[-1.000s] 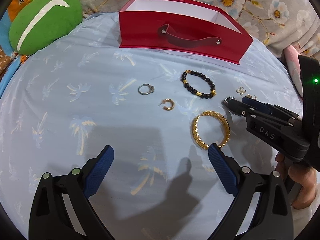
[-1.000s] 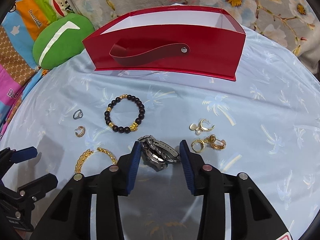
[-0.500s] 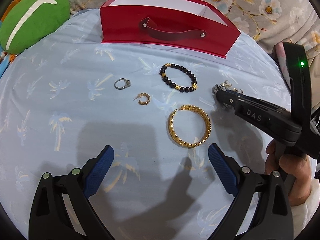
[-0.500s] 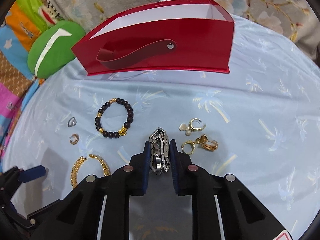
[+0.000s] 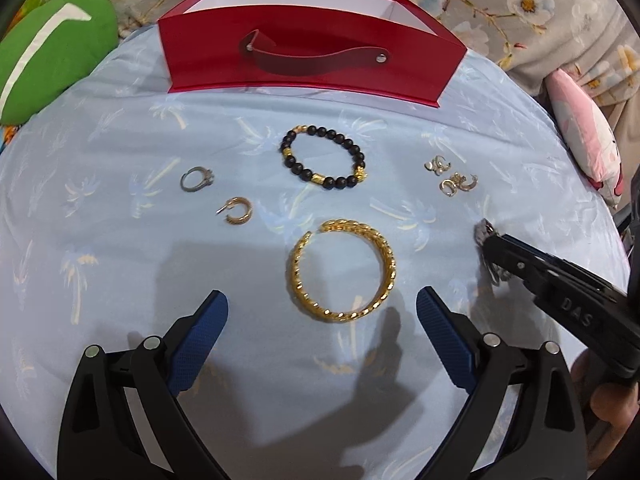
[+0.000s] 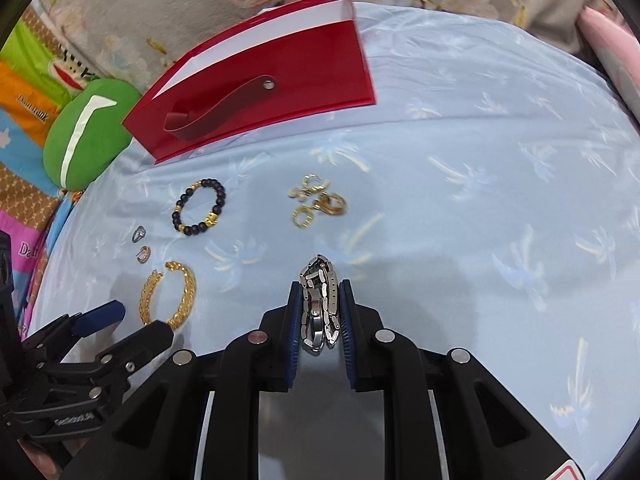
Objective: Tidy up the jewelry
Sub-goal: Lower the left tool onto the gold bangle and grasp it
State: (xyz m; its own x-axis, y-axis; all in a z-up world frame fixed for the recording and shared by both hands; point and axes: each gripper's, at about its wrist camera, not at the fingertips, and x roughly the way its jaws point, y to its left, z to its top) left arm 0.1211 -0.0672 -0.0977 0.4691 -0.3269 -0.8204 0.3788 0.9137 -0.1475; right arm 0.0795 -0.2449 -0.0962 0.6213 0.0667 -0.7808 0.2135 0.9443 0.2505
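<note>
my right gripper (image 6: 319,312) had just pinched the steel watch (image 6: 319,304) clear of the cloth at lower centre; left gripper (image 5: 322,336) stayed spread; the red box (image 6: 256,80) was next, i judged.

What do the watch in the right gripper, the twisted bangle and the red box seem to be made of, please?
Watch: polished silver-toned metal, probably steel; its links glint between the right gripper pads.
Twisted bangle: shiny gold-coloured metal with bright highlights; solid gold or plating cannot be told.
Red box: glossy translucent red plastic or coated card, white inside; the look leaves it open.
</note>
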